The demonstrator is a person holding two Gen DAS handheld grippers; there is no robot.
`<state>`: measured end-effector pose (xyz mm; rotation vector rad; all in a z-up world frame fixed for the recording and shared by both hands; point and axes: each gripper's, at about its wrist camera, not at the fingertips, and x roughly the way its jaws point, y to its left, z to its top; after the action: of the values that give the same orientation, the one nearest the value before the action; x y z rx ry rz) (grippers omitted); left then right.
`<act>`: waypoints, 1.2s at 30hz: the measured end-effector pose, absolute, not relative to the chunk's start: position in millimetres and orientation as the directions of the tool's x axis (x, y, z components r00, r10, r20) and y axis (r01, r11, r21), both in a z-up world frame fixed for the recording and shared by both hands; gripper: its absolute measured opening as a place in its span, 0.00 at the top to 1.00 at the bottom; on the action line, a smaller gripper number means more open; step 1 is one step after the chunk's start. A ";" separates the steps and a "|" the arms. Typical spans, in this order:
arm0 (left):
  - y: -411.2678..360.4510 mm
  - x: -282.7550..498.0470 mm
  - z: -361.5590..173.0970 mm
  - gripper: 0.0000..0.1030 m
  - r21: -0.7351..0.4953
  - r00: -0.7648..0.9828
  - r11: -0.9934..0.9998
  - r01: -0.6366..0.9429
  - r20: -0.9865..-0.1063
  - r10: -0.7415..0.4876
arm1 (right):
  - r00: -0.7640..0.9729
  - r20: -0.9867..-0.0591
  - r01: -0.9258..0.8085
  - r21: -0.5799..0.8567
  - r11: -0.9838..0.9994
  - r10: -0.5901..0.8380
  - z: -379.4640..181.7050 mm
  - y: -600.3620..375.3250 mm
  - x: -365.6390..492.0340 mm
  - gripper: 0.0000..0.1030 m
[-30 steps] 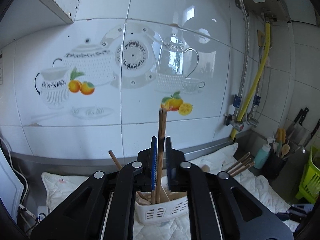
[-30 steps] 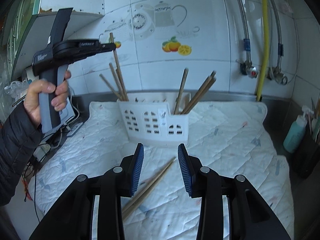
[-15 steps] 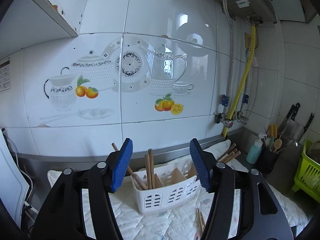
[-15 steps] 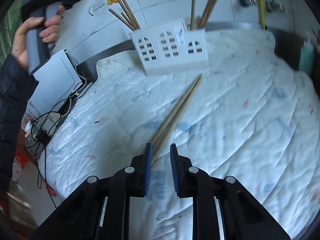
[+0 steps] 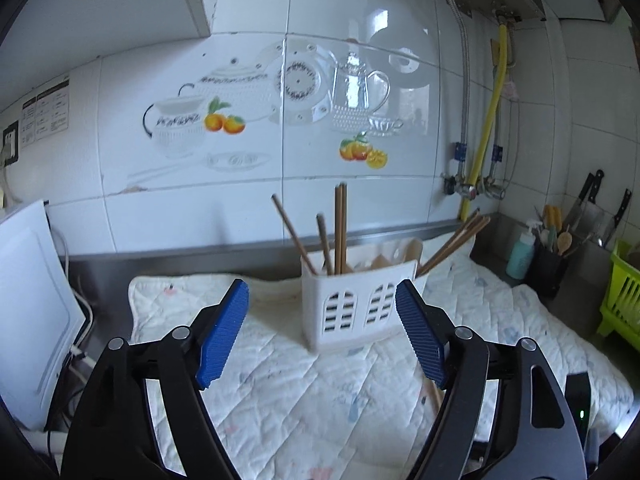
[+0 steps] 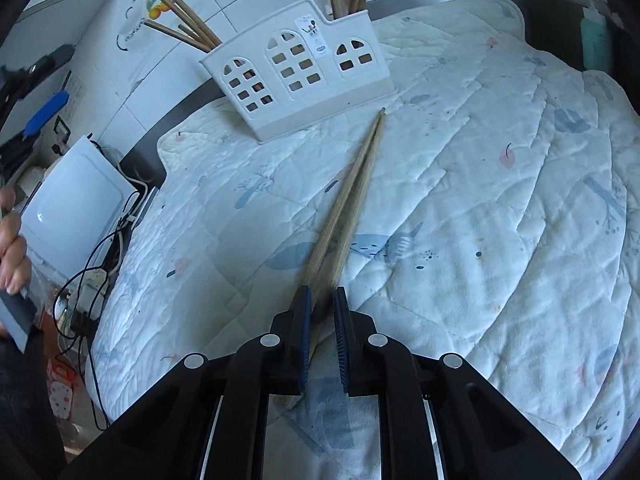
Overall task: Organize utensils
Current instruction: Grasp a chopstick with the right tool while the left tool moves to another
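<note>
A white plastic utensil caddy (image 5: pixel 352 304) (image 6: pixel 298 76) stands on a quilted mat (image 6: pixel 480 208), with several wooden chopsticks (image 5: pixel 340 228) upright in it. My left gripper (image 5: pixel 322 336) is open and empty, hanging in front of the caddy. A pair of wooden chopsticks (image 6: pixel 352 196) lies on the mat, pointing toward the caddy. My right gripper (image 6: pixel 321 300) is low over the mat with its jaws narrowly apart around the near end of that pair; a small gap still shows beside the sticks.
A white appliance (image 5: pixel 32 312) and cables (image 6: pixel 92 280) sit at the mat's left edge. A teal bottle (image 5: pixel 520 252), a black utensil pot (image 5: pixel 548 264) and a green rack (image 5: pixel 620 300) stand at the right. The tiled wall (image 5: pixel 280 140) is behind the caddy.
My left gripper let its chopsticks into the caddy, opened wide and drew back. My right gripper dropped to the mat and narrowed its jaws around the lying pair.
</note>
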<state>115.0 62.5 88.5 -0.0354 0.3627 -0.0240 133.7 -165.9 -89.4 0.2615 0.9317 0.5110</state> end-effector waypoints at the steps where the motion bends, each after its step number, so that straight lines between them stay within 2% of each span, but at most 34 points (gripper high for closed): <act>1: 64.1 112.0 83.7 0.25 -0.041 0.933 0.999 0.010 -0.360 -0.024 | 0.492 -0.698 -0.303 0.423 0.854 0.520 -89.3 -164.7 134.2 0.89; 12: 57.8 85.9 32.0 0.24 -0.079 0.892 0.997 -0.001 -0.450 -0.035 | 0.551 -0.695 -0.287 0.362 0.887 0.462 -84.5 -170.4 130.1 0.93; 19: 27.3 73.9 -1.2 0.24 -0.137 0.845 0.987 0.080 -0.517 -0.140 | 0.615 -0.692 -0.267 0.268 0.926 0.378 -82.7 -203.3 121.5 0.93; 24: -5.7 74.1 -29.3 0.26 -0.148 0.790 0.981 0.129 -0.583 -0.192 | 0.625 -0.689 -0.293 0.229 0.928 0.367 -85.8 -215.4 116.5 0.93; 27: -22.0 76.1 -44.1 0.26 -0.139 0.762 0.980 0.139 -0.617 -0.195 | 0.639 -0.679 -0.306 0.205 0.930 0.361 -85.0 -216.5 108.9 0.81; 29: -27.7 78.3 -51.7 0.28 -0.148 0.744 0.978 0.146 -0.636 -0.207 | 0.645 -0.676 -0.314 0.189 0.930 0.355 -85.2 -216.2 103.8 0.77; 33: -30.4 79.5 -59.1 0.31 -0.154 0.727 0.978 0.142 -0.654 -0.209 | 0.655 -0.669 -0.327 0.167 0.930 0.351 -86.7 -217.0 93.0 0.77; 36: -30.8 80.8 -62.7 0.34 -0.166 0.717 0.976 0.143 -0.662 -0.218 | 0.664 -0.664 -0.330 0.154 0.932 0.344 -90.5 -218.3 88.7 0.82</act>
<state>80.8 -30.8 -62.7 -0.1054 0.7457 -0.2004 88.7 -218.3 -90.5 0.0209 0.7539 0.3806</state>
